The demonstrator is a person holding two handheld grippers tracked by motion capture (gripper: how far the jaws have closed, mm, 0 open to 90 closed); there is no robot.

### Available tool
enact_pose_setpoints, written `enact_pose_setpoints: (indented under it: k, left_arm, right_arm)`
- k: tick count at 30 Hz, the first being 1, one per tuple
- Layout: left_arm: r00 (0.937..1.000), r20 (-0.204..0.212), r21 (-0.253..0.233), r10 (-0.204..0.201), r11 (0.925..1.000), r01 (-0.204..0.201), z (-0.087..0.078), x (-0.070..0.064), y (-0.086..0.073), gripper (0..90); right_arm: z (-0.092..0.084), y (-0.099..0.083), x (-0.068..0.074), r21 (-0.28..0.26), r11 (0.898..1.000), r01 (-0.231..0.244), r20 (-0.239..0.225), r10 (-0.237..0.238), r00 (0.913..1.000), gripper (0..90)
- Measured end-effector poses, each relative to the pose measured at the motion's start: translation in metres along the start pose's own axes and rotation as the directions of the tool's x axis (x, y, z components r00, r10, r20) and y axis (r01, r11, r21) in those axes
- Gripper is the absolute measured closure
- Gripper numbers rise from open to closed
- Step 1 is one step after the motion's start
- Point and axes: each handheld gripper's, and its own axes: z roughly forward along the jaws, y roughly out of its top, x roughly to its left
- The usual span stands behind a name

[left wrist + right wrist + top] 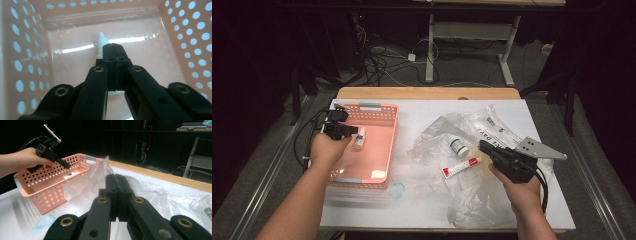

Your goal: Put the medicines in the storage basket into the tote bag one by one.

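Note:
A pink perforated basket [377,107] stands on the left of the white table. A small white bottle [359,138] lies inside it. My left gripper [355,131] hovers just over that bottle, its jaws pressed together with nothing between them. In the left gripper view the bottle's pointed tip [101,40] pokes out from behind the shut jaws, above the basket floor [150,50]. My right gripper [482,145] is shut and empty above a crumpled clear plastic bag [472,200]. A red-and-white tube [460,167] and a white bottle with a green band [458,147] lie on the bag beside it.
A small bluish ring [397,190] lies on the table in front of the basket. In the right gripper view the bag [82,185] rises between the shut jaws and the basket [50,192]. Cables and desk legs [430,50] sit on the floor beyond the table.

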Motion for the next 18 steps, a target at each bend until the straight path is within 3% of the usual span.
enact_pose_setpoints:
  k: [1, 2, 3, 4, 6, 9, 10, 14, 18]
  left_arm:
    - [1.0, 0.004, 0.002, -0.005, 1.0, 0.005, 0.001, -0.001, 0.0, 87.3]
    - [0.9999, 0.013, 0.002, -0.006, 1.0, 0.006, 0.002, -0.001, 0.0, 74.8]
    - [0.999, 0.044, 0.007, -0.007, 1.0, 0.006, 0.003, -0.001, 0.0, 74.8]
    - [0.9986, 0.051, 0.019, -0.01, 0.9998, 0.009, 0.005, -0.002, 0.001, 67.4]
    - [0.9994, 0.03, 0.015, 0.015, 0.9998, -0.016, 0.007, -0.006, 0.001, 40.7]
    - [0.9994, 0.01, 0.022, 0.033, 0.9992, -0.033, 0.011, -0.011, -0.001, 39.5]
    - [0.9994, -0.01, 0.023, 0.034, 0.9992, -0.034, 0.013, -0.013, -0.001, 30.0]
    - [0.9984, 0.047, 0.042, 0.031, 0.9986, -0.033, 0.023, -0.021, -0.001, 29.9]
    - [0.9978, 0.049, 0.086, 0.044, 0.9951, -0.048, 0.037, -0.028, -0.001, 33.6]
  right_arm:
    - [0.0, 0.0, 0.0, 0.0, 1.0, 0.0, -0.001, 0.0, 1.0, 90.0]
    - [0.0, 0.0, 0.0, 0.0, 1.0, 0.0, -0.001, 0.0, 1.0, 90.0]
    - [0.0, 0.0, 0.0, 0.0, 1.0, 0.0, -0.001, 0.0, 1.0, 90.0]
    - [0.0, 0.0, 0.0, 0.0, 1.0, 0.0, -0.001, 0.0, 1.0, 90.0]
    - [0.0, 0.0, 0.001, 0.0, 1.0, -0.002, 0.001, 0.002, 1.0, 90.0]
    - [0.0, 0.0, 0.0, 0.0, 1.0, -0.001, 0.0, 0.001, 1.0, 90.0]
    - [0.001, 0.0, 0.0, 0.001, 1.0, -0.001, -0.001, 0.001, 1.0, 90.0]
    - [0.001, 0.0, 0.0, 0.001, 1.0, -0.001, -0.001, 0.001, 1.0, 90.0]
    - [0.0, 0.0, 0.0, -0.001, 1.0, 0.001, 0.0, -0.001, 1.0, 90.0]
